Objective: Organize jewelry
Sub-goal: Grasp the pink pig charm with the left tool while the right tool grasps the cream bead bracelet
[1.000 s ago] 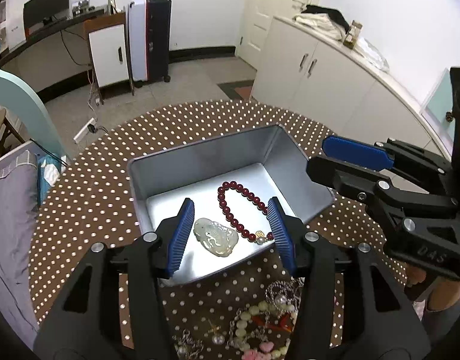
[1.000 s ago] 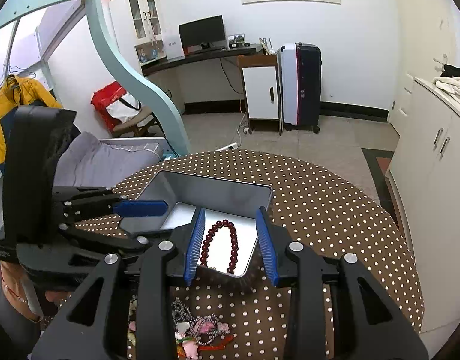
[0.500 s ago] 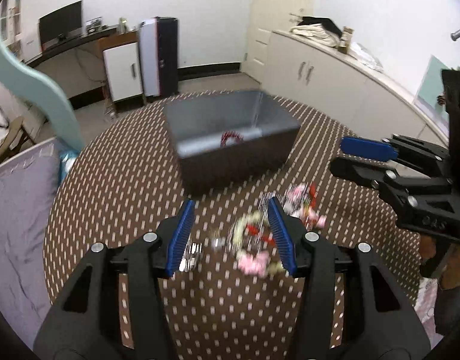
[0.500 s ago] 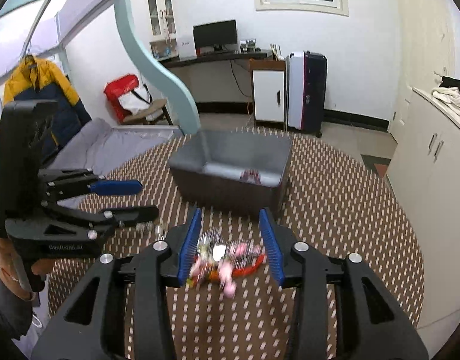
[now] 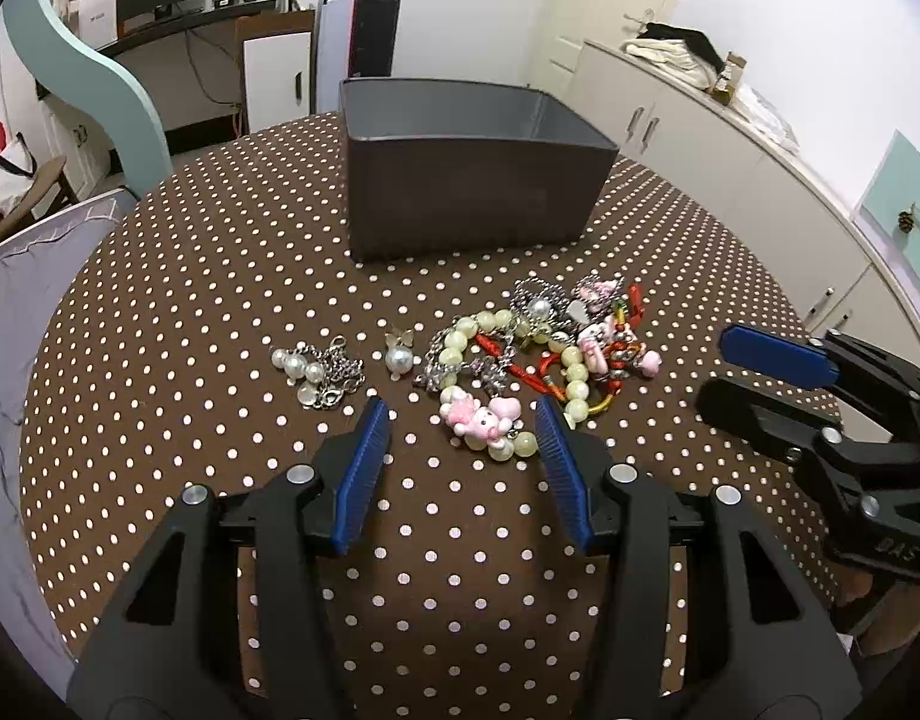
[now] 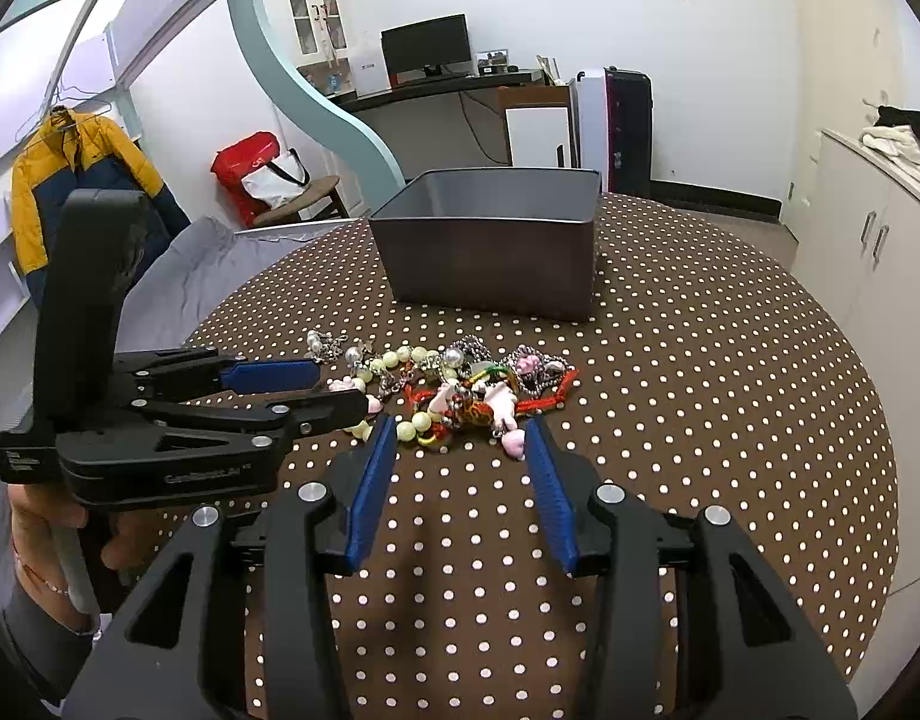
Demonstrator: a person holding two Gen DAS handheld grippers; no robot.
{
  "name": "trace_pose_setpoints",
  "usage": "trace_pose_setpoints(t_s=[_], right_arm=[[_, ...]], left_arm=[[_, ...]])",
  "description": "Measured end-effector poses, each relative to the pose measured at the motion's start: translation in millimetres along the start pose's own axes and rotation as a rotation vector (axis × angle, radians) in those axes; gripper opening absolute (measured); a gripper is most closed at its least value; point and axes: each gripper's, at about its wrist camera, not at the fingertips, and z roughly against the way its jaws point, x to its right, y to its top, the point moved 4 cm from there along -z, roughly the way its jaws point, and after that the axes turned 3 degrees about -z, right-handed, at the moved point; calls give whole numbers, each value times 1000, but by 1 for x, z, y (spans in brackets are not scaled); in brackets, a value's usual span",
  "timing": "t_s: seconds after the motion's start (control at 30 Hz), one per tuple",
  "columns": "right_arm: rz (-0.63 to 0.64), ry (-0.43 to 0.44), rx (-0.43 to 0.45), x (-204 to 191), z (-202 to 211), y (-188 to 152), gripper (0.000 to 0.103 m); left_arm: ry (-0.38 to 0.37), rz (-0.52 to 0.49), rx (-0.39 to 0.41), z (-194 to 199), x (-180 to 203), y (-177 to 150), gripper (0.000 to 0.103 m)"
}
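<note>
**Mia:** What is on the round table (image 5: 177, 276)?

**Ben:** It has a brown cloth with white dots. A dark gray box (image 5: 469, 192) sits on the far side of it. The top is open, but I cannot see what is inside.

**Mia:** Where is the jewelry?

**Ben:** A big pile of jewelry (image 5: 538, 354) lies on the cloth, on the near side of the box and a bit apart from it. It has pale green beads, silver chains, red cords and pink charms, all mixed up. A pink charm (image 5: 484, 414) sits at the near edge of the pile.

**Mia:** Is anything off by itself?

**Ben:** Yes. A pearl and chain piece (image 5: 318, 372) lies to the left of the pile. One single pearl charm (image 5: 398, 357) lies between that piece and the pile.

**Mia:** What are the tongs doing?

**Ben:** The left gripper (image 5: 463, 420) is spread wide with nothing between its blue pads. It is low over the cloth, just on the near side of the pile, and the pink charm is right in front of its gap.

**Mia:** And the other one?

**Ben:** The right gripper (image 6: 460, 429) is spread wide too and holds nothing. Its tips are just at the near edge of the pile. In its own view, the left gripper comes in from the left side, beside the pale beads.
</note>
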Motion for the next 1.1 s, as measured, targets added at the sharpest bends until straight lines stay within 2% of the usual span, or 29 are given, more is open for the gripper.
trace_pose_setpoints(t_s=[0.07,0.17,0.23,0.33,0.4,0.63,0.87,1.03,1.1], right_arm=[[-2,-2,0,0,0,-2,43],[2,-3,-5,-1,0,-3,43],[4,-3,-7,-2,0,-4,44],[9,-10,-7,-2,2,-7,44],[13,-9,-7,-4,2,-7,44],[78,-6,-13,-27,-5,-4,44],[219,10,-66,-61,-29,-4,43],[351,-3,-122,-80,-57,-2,28],[373,-5,-145,-82,-67,-1,26]], left_arm=[[-18,5,-7,-3,2,0,35],[-39,12,-6,-5,2,1,25],[-38,13,-6,-5,0,1,18],[-37,31,16,-1,-6,-1,17],[-44,48,34,8,-16,-5,11],[-20,102,96,39,-47,-11,11],[-17,107,91,50,-59,-26,11],[-27,103,85,54,-60,-31,11],[-35,96,82,55,-60,-32,11]])
